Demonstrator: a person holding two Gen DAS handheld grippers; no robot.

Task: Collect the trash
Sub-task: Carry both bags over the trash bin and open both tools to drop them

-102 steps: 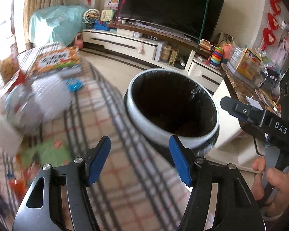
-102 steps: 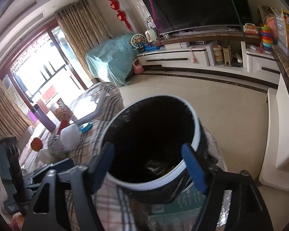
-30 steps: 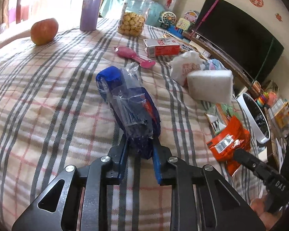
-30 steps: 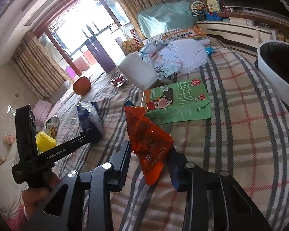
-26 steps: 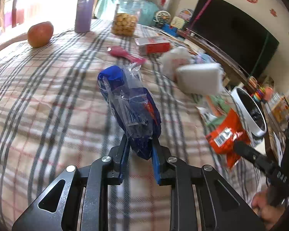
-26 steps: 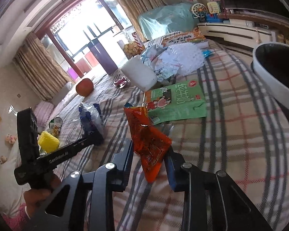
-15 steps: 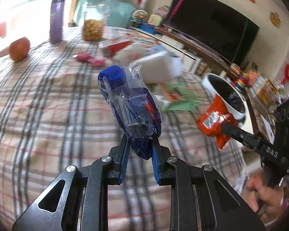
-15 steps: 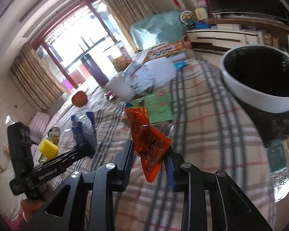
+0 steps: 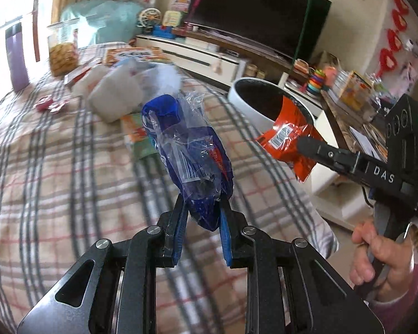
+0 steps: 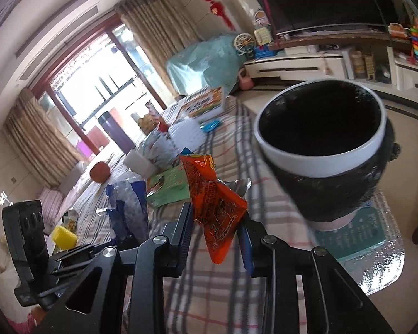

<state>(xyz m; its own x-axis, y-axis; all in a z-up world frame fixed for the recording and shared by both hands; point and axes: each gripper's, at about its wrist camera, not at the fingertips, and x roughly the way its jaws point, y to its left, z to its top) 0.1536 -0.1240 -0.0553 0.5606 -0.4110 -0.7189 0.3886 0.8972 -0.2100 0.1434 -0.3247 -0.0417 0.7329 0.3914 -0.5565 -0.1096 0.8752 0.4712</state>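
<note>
Both wrappers gripped and held near the bin, ready to drop.

The left gripper (image 9: 202,208) pinches one blue wrapper (image 9: 188,150) at frame centre; the right gripper (image 10: 216,228) clamps one orange wrapper (image 10: 213,203), low centre. One trash bin (image 10: 320,153) sits upper right of the right view. Next, I judge: reach over its rim, then release each.

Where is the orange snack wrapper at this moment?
The orange snack wrapper is clamped in the right gripper, held above the plaid tablecloth; the trash bin stands ahead to its right.
</note>
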